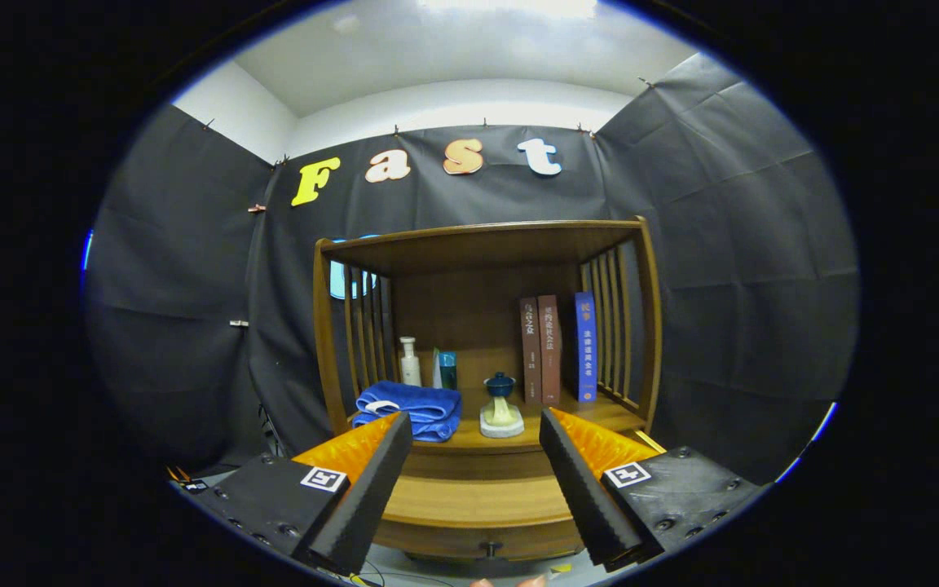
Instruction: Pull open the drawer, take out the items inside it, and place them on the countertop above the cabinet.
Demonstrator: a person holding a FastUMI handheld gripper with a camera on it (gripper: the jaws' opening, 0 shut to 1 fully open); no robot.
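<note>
Facing: wooden cabinet (482, 326), seen straight ahead beyond the jaws
Gripper (476, 489): jaws released, spread wide, grasping nothing, hanging in front of the cabinet
Drawer (478, 509): closed, its front showing between the two fingers, low on the cabinet
Drawer knob (490, 547): small and dark, centred on the drawer front, between the fingertips and apart from both
Worktop (600, 414): directly above the drawer, under the shelf roof
Blue towel (409, 410): folded, on the worktop's left part
White bottle (410, 362): upright behind the towel
Blue cup (500, 386): on a pale stand at the middle
Books (555, 349): three, upright, on the right by the slatted side
</note>
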